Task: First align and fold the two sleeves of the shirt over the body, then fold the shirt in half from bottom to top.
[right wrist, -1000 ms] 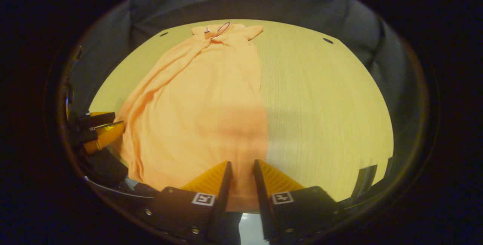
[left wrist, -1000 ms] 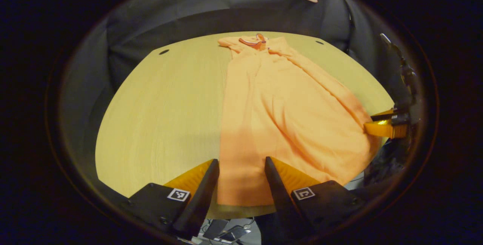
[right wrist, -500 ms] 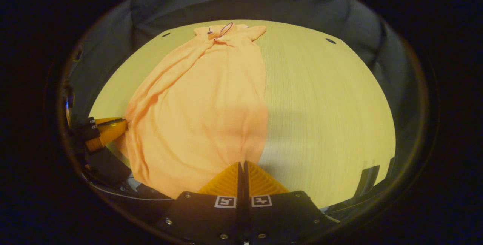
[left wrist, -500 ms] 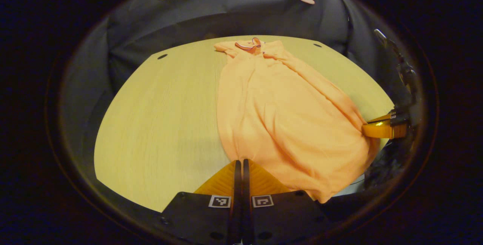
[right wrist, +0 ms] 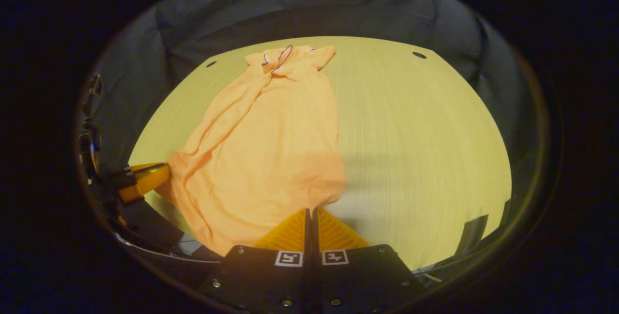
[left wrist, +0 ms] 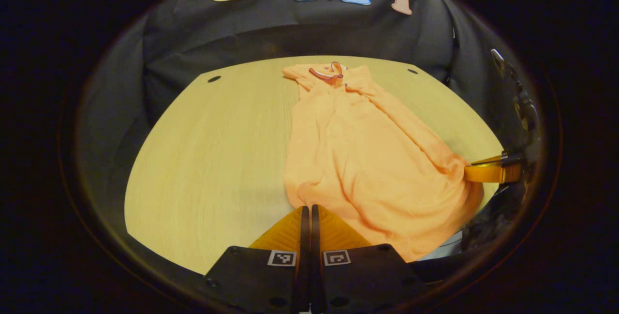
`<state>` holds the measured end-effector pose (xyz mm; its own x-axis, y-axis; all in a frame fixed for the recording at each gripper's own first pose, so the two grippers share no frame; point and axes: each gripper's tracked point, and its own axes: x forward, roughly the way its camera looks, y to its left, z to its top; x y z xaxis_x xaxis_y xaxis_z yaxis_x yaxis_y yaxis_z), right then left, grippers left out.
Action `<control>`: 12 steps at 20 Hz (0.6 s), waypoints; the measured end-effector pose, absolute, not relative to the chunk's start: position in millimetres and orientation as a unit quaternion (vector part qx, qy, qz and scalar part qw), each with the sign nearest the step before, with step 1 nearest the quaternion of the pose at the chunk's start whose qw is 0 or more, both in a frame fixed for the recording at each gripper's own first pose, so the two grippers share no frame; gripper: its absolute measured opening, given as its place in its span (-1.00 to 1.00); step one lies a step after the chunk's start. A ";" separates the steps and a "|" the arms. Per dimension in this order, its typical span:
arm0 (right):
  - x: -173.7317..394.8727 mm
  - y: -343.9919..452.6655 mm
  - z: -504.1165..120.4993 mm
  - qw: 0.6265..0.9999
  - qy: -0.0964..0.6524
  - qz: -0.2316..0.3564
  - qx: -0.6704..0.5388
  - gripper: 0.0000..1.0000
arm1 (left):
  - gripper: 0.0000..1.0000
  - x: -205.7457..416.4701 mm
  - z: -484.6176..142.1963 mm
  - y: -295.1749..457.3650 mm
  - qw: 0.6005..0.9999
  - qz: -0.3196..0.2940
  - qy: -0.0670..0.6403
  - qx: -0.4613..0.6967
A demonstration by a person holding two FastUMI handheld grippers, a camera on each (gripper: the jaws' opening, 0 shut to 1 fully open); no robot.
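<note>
An orange shirt [left wrist: 358, 144] lies lengthwise on the wooden table [left wrist: 213, 159], collar at the far end, sleeves folded in over the body. My left gripper [left wrist: 306, 207] is shut on the shirt's bottom hem at one corner. My right gripper [right wrist: 309, 210] is shut on the hem's other corner of the shirt [right wrist: 271, 135]. The hem is raised a little off the table and sags between the two grips. In the left gripper view the right gripper [left wrist: 488, 171] shows at the far right, pinching cloth. In the right gripper view the left gripper [right wrist: 145, 178] shows at the far left.
The round-edged table [right wrist: 420, 149] has bare wood on both sides of the shirt. Small dark holes [left wrist: 213, 79] mark its far corners. The black cloth wall [left wrist: 290, 28] stands close behind the table's far edge.
Both grippers went from open around the hem to shut on it. The hem has since lifted and moved toward the collar, bunching the lower part of the shirt.
</note>
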<state>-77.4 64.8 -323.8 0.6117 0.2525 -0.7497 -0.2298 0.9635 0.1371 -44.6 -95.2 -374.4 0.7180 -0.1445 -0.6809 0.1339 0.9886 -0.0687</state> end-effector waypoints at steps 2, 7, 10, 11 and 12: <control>-67.4 67.9 -312.6 0.901 0.412 0.136 0.022 -1.00 | -0.87 -31.4 -363.8 -91.6 0.931 -0.073 0.358 -0.014; -33.3 70.2 -283.2 0.912 0.386 0.139 0.032 -1.00 | -0.87 6.1 -335.1 -79.7 0.941 -0.063 0.332 -0.030; -5.9 68.0 -267.9 0.918 0.371 0.139 0.033 -1.00 | -0.88 34.4 -320.4 -74.6 0.946 -0.064 0.317 -0.021; 3.3 66.6 -261.2 0.920 0.365 0.139 0.034 -1.00 | -0.87 45.1 -314.8 -73.7 0.948 -0.066 0.311 -0.019; 14.6 67.1 -256.6 0.922 0.360 0.139 0.034 -1.00 | -0.87 55.2 -308.7 -73.1 0.950 -0.067 0.304 -0.019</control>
